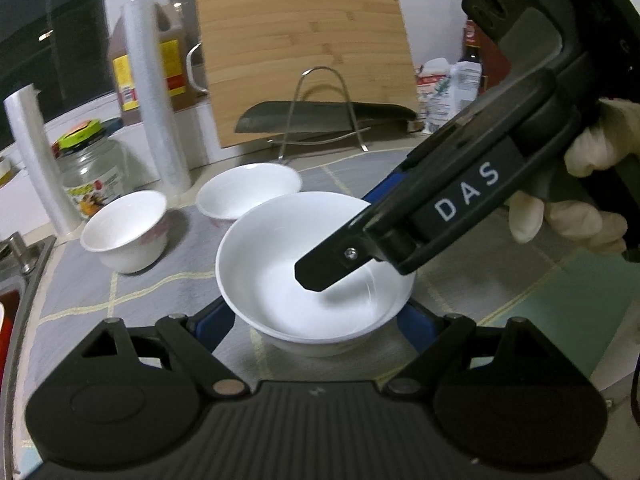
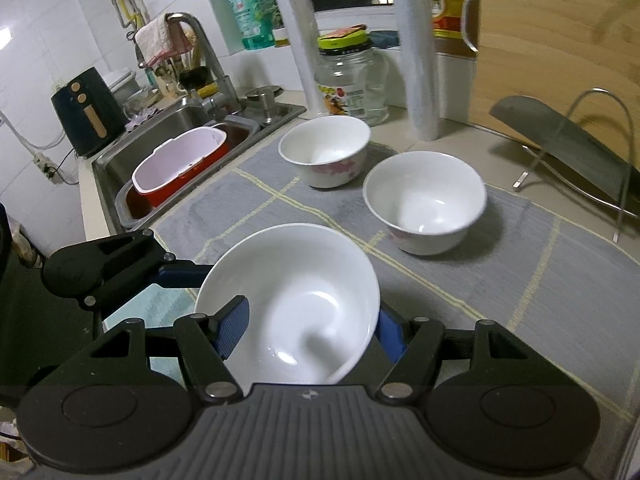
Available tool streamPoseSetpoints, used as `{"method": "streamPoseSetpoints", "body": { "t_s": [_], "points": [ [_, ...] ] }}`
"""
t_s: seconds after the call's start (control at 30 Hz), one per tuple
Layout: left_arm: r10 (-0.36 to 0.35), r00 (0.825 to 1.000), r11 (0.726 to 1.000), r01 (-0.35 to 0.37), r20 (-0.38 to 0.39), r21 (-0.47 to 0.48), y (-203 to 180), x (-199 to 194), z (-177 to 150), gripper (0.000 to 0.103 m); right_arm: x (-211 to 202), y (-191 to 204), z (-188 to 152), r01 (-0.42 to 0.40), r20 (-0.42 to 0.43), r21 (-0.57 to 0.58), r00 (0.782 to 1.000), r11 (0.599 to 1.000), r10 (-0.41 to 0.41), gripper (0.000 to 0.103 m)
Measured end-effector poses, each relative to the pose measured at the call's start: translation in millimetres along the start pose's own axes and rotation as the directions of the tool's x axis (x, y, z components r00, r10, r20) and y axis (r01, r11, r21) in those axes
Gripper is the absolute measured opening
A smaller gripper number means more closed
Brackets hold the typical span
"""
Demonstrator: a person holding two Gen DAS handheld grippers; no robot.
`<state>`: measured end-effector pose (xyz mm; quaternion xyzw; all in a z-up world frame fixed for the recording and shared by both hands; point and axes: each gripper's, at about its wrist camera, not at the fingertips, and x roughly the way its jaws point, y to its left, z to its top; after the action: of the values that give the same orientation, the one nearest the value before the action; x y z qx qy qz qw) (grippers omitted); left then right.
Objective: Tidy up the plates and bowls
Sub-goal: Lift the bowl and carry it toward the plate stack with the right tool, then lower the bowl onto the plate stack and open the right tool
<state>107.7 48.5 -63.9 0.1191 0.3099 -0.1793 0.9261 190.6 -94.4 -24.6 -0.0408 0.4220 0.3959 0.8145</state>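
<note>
A plain white bowl (image 1: 280, 280) (image 2: 296, 280) hangs tilted just above the grey checked mat (image 2: 520, 280). My left gripper (image 1: 316, 316) is shut on it, blue pads pressing its two sides. My right gripper (image 2: 310, 326) (image 1: 352, 232) is shut on the same bowl from the right, one finger inside and the other outside the wall. Two more white bowls with pink flowers stand on the mat beyond: one (image 1: 124, 232) (image 2: 324, 156) near the sink, the other (image 1: 248, 194) (image 2: 424, 200) beside it.
A steel sink (image 2: 120, 168) with a red and white container (image 2: 180, 164) lies left of the mat. A glass jar (image 2: 352, 80), two film rolls (image 1: 156, 92) and oil jugs stand behind the bowls. A cutting board (image 1: 308, 60) and a cleaver (image 1: 320, 116) rest on a wire rack.
</note>
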Motion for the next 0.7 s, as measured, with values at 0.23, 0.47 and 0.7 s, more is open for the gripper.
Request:
{"method": "streamPoseSetpoints", "body": {
  "t_s": [0.23, 0.47, 0.7],
  "points": [
    [-0.037, 0.999, 0.999, 0.037, 0.005, 0.033, -22, 9, 13, 0.087, -24, -20, -14, 0.031, 0.019, 0.032, 0.999, 0.999, -0.031, 0.073],
    [-0.083, 0.997, 0.995, 0.083, 0.003, 0.048, -45, 24, 23, 0.087, -41, -41, -28, 0.074, 0.015, 0.058, 0.997, 0.996, -0.075, 0.073],
    [-0.133, 0.991, 0.990, 0.134, -0.026, 0.050, -63, 41, 20, 0.087, -45, -59, -46, 0.095, -0.027, 0.095, 0.995, 0.991, -0.093, 0.073]
  ]
}}
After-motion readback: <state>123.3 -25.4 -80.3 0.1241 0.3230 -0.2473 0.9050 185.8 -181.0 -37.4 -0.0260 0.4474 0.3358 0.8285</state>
